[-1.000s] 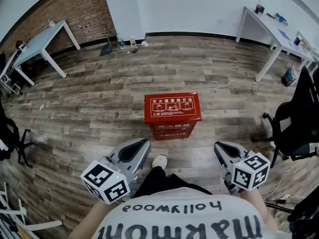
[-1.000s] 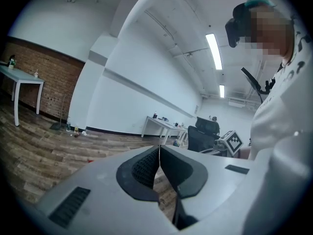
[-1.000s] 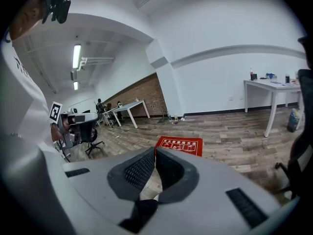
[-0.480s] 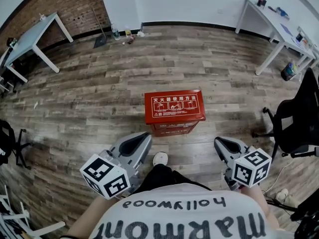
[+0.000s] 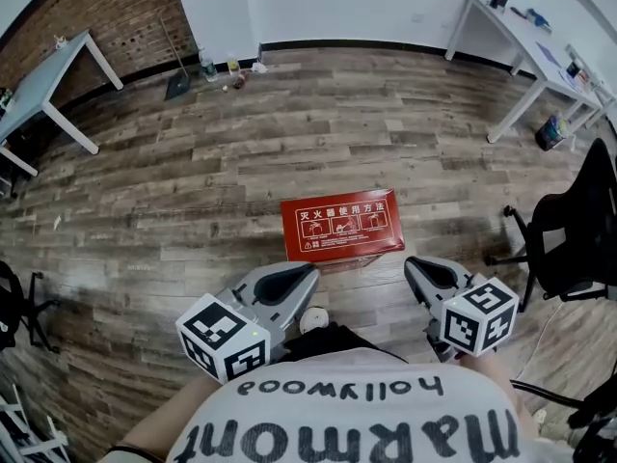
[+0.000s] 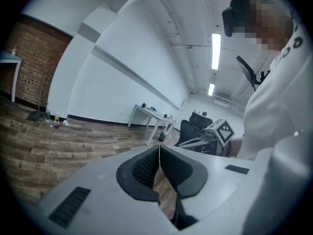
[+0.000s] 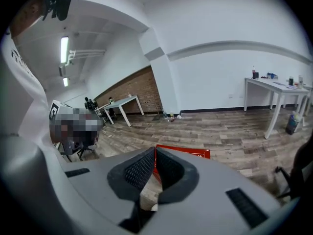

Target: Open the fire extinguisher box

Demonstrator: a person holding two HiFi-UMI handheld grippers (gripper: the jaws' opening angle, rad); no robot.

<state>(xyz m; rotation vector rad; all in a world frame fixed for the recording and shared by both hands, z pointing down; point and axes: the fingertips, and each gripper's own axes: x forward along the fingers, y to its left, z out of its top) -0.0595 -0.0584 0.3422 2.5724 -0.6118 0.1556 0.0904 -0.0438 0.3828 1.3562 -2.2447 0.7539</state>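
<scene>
Two claws, both clenched and empty. In my head view the left gripper [image 5: 307, 274] sits at 7 o'clock with its jaws pressed tip to tip and nothing between them. The right gripper [image 5: 415, 264] sits at 5 o'clock, also clamped on nothing. A shoe [image 5: 310, 319] pokes out between them at 6 o'clock. Just past both tips, at 12 o'clock, is the red fire extinguisher box [image 5: 342, 225]. It stands on the wood floor [image 5: 241, 162] with its lid down and the instruction label facing up, skewed slightly. Neither claw touches it: the left tip is near the near-left corner and the right tip is just beside the near-right corner. I'd call this the approach step, with opening not started. For the next move I'd release one claw, get its jaws onto the lid's near edge and lift. The other claw may need to steady the body. I can't see a latch or handle from here, since the front face is mostly hidden. Farther out are an office chair [image 5: 569, 239] at 3 o'clock, a white table [image 5: 521, 51] at 2 o'clock, a second table [image 5: 43, 85] at 10 o'clock and a brick wall [image 5: 106, 8] at 11 o'clock.
</scene>
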